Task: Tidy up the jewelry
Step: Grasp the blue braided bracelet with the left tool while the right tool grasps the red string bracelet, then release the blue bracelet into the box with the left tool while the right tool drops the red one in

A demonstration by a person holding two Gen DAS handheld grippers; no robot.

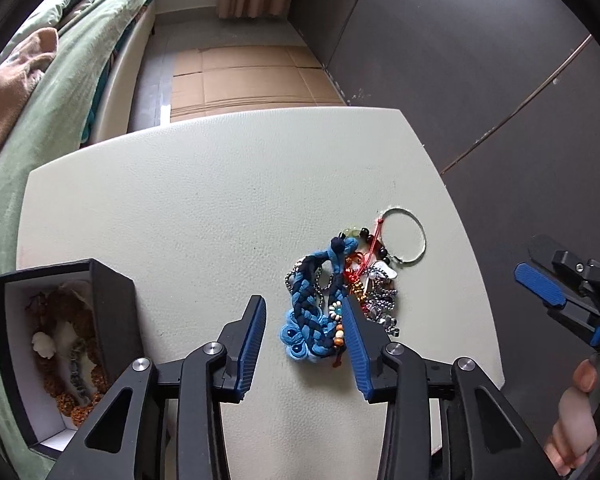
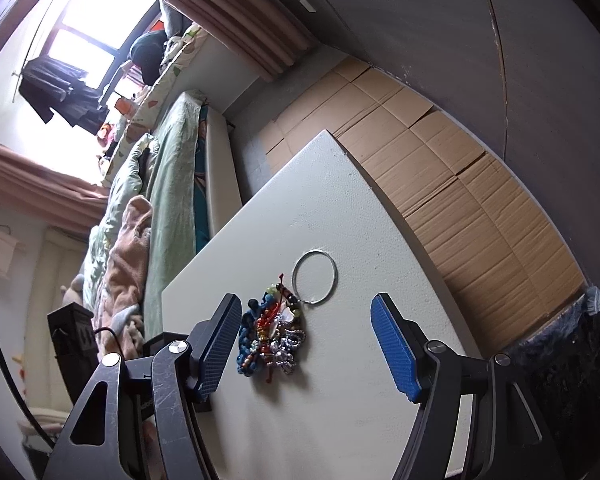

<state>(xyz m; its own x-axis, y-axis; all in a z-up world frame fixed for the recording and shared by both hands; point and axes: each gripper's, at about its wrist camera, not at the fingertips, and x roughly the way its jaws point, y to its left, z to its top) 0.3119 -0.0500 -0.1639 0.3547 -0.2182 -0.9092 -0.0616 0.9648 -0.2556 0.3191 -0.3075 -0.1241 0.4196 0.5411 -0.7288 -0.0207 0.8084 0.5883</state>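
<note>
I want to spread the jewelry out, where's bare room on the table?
Bare: the white tabletop between the black open box and the tangled bracelet pile, and beyond the silver ring. Crowded: the pile itself.

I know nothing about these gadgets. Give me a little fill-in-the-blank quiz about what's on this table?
1. The braided cord bracelet in the jewelry pile is coloured ____.
2. The open black jewelry box lies to the ____ of the pile in the left wrist view.
3. The silver ring lies at the pile's ____ end from the left hand-held gripper.

Missing words: blue; left; far
</note>
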